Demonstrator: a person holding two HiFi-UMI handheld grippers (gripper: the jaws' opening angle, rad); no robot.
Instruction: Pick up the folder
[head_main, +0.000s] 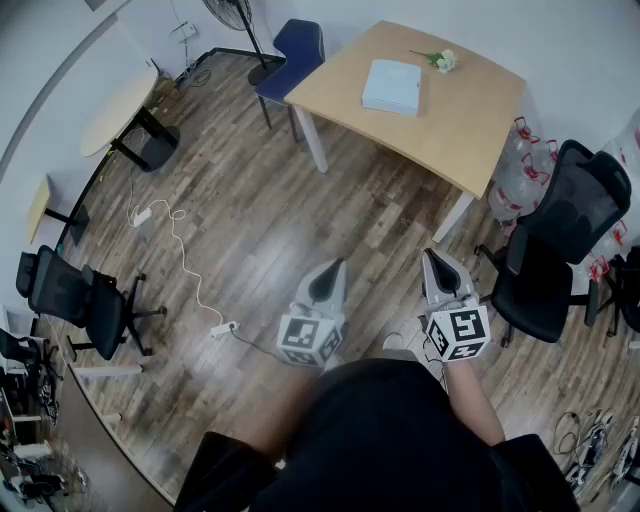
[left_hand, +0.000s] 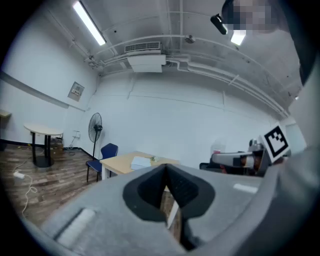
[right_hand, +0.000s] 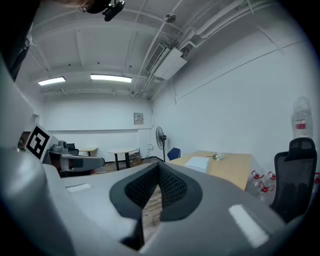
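Left gripper (left_hand: 166, 172): jaws pressed together, dark ribbed pads meeting at the tips, nothing btwn them; held approx level, nose a little down. Right gripper (right_hand: 159, 169): same, jaws closed on each other, empty. In head view both sit side by side low in frame, just ahead of the person's dark top (head_main: 390, 430), tips aimed toward the far table. Below them: brown wood-plank floor (head_main: 250, 230); neither claw touches anything. Task item, flat pale-blue rectangular folder (head_main: 391, 86), lies on the light wooden rectangular table (head_main: 465, 115) w/ white legs, well apart from both grippers, untouched. Small white flower sprig (head_main: 441, 61) lies on the same top, just beside the folder's far corner. Blue upholstered chair (head_main: 298, 45) stands at the table's left end. Black mesh-back office chair (head_main: 560, 240) stands nr the right gripper, to its right; clear water jugs w/ red handles (head_main: 512, 175) sit btwn that chair and the table. Left part of room: pale round table on black pedestal (head_main: 115, 110), black standing fan (left_hand: 95, 129) by the wall, white power strip (head_main: 225, 328) on a white cable (head_main: 185, 255) trailing over the floor, second black office chair (head_main: 75, 295) at far left.
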